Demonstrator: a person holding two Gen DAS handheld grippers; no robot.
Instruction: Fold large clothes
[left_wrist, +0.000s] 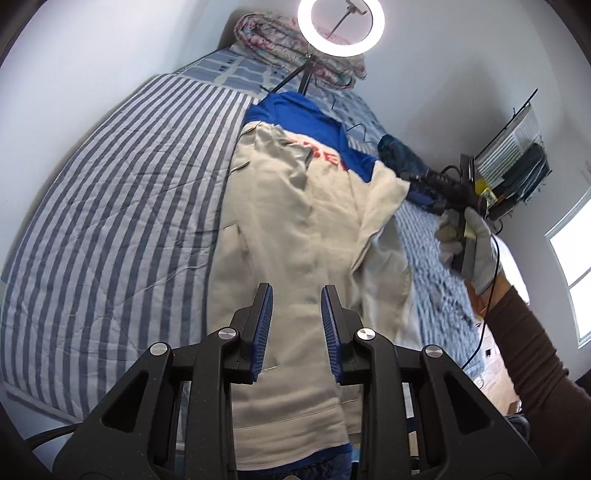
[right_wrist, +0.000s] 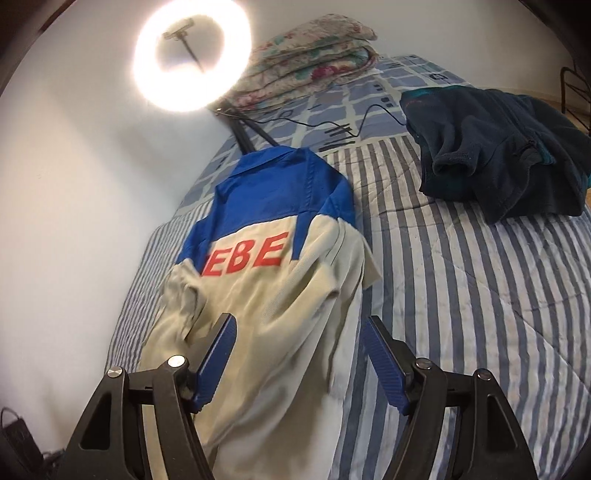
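My left gripper (left_wrist: 297, 295) hangs released above the cream-and-blue jacket (left_wrist: 295, 221); my right gripper (right_wrist: 299, 325) likewise released, gripping nothing.

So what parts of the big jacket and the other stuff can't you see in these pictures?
- Jacket: in both views its bottom end is hidden behind the gripper bodies and cut off by the frame edge.
- Red letters: left wrist view, partly covered by a cream fold.
- Dark garment: crumpled, so its kind is unclear.
- Ring light: glare washes out its centre.
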